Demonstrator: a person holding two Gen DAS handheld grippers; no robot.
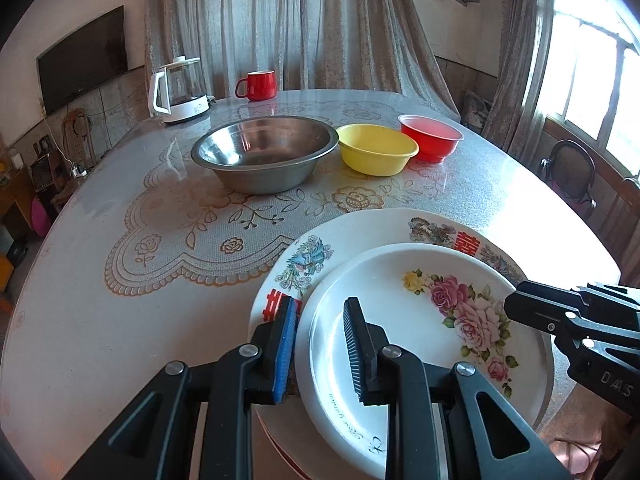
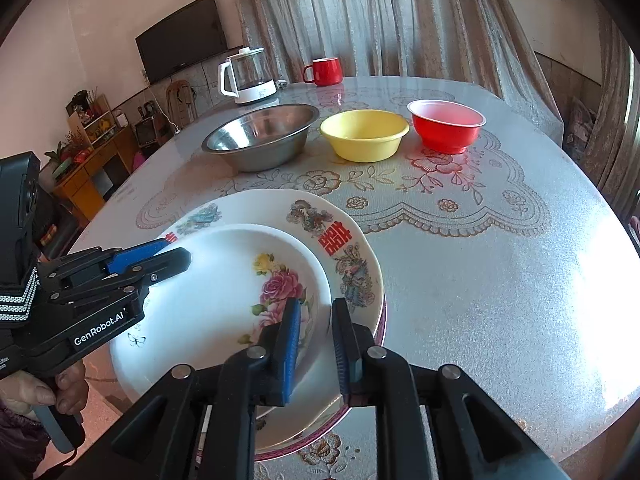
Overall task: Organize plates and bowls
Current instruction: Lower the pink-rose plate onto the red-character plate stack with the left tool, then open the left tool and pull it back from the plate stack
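A white rose-patterned plate (image 1: 420,320) (image 2: 224,300) lies on top of a larger plate with red characters (image 1: 352,236) (image 2: 280,208), with a pink-rimmed plate (image 2: 320,428) under them, at the table's near edge. My left gripper (image 1: 320,344) (image 2: 168,254) straddles the rose plate's left rim, jaws slightly apart. My right gripper (image 2: 316,348) (image 1: 516,300) straddles its right rim, jaws also apart. A steel bowl (image 1: 264,152) (image 2: 260,136), a yellow bowl (image 1: 376,148) (image 2: 364,134) and a red bowl (image 1: 432,136) (image 2: 446,124) stand in a row further back.
A white kettle (image 1: 176,92) (image 2: 248,76) and a red mug (image 1: 258,85) (image 2: 324,71) stand at the far edge of the round table (image 1: 120,320) (image 2: 500,300). Chairs (image 1: 572,172) stand by the window at right.
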